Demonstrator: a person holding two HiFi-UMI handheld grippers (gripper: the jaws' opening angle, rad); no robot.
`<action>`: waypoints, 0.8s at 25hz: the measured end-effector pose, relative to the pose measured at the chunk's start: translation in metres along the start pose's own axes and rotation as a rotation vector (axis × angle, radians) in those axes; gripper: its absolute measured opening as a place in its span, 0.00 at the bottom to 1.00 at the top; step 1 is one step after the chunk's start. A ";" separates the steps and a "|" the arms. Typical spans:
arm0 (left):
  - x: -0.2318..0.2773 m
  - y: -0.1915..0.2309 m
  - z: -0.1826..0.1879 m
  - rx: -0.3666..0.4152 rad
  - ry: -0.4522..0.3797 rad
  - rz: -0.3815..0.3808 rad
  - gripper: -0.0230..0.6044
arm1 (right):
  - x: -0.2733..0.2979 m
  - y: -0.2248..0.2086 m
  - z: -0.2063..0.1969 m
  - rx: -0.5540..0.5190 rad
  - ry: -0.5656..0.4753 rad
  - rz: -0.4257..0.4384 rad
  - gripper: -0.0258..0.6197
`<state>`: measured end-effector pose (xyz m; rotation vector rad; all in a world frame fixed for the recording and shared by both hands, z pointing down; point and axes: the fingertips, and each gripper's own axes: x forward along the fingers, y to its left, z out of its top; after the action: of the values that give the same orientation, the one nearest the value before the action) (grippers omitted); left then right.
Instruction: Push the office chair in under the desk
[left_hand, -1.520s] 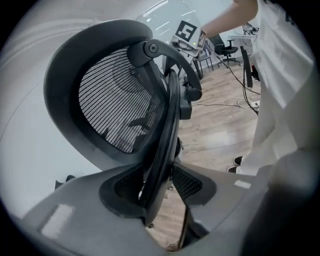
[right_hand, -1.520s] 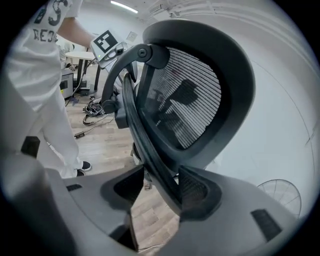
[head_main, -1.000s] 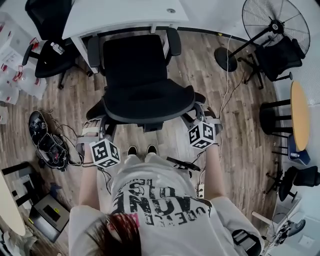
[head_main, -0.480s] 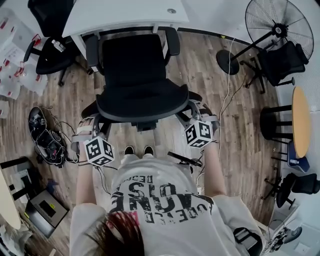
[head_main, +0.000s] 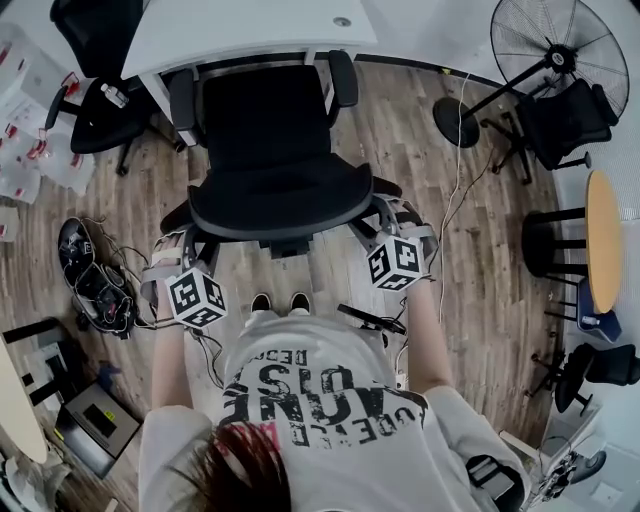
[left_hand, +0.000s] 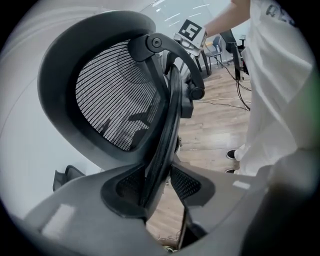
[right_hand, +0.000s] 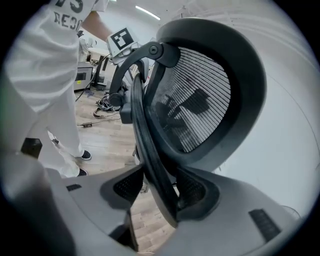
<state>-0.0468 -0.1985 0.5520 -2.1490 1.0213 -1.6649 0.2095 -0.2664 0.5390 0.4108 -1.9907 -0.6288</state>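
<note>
The black office chair (head_main: 270, 130) faces the white desk (head_main: 250, 30), its seat front at the desk's edge and its armrests just below it. I stand behind its mesh backrest (head_main: 275, 205). My left gripper (head_main: 190, 245) holds the backrest's left edge and my right gripper (head_main: 385, 215) its right edge. In the left gripper view the backrest rim (left_hand: 160, 150) runs between the two pads, which press on it, with the left gripper (left_hand: 157, 187) shut on it. The right gripper (right_hand: 160, 192) clamps the rim (right_hand: 147, 145) the same way.
A second black chair (head_main: 95, 110) stands left of the desk. Cables and gear (head_main: 95, 285) lie on the wood floor at left. A floor fan (head_main: 555, 45), another chair (head_main: 565, 115) and a round wooden table (head_main: 600, 235) stand at right. My shoes (head_main: 280, 300) are right behind the chair.
The chair has rolled toward the desk, its seat front and armrests now nearer the desk's edge. Both grippers went forward with the backrest still held.
</note>
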 end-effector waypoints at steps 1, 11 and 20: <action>0.000 0.002 -0.002 0.007 -0.004 -0.002 0.30 | 0.001 0.000 0.002 0.001 0.000 -0.005 0.35; -0.003 -0.005 -0.014 0.014 -0.010 -0.106 0.28 | 0.001 0.016 0.011 0.021 0.065 -0.002 0.34; -0.030 -0.030 -0.011 -0.001 -0.010 -0.130 0.28 | -0.023 0.038 0.014 0.002 0.039 0.012 0.34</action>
<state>-0.0486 -0.1546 0.5504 -2.2661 0.8980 -1.7074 0.2073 -0.2198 0.5397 0.4096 -1.9559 -0.6074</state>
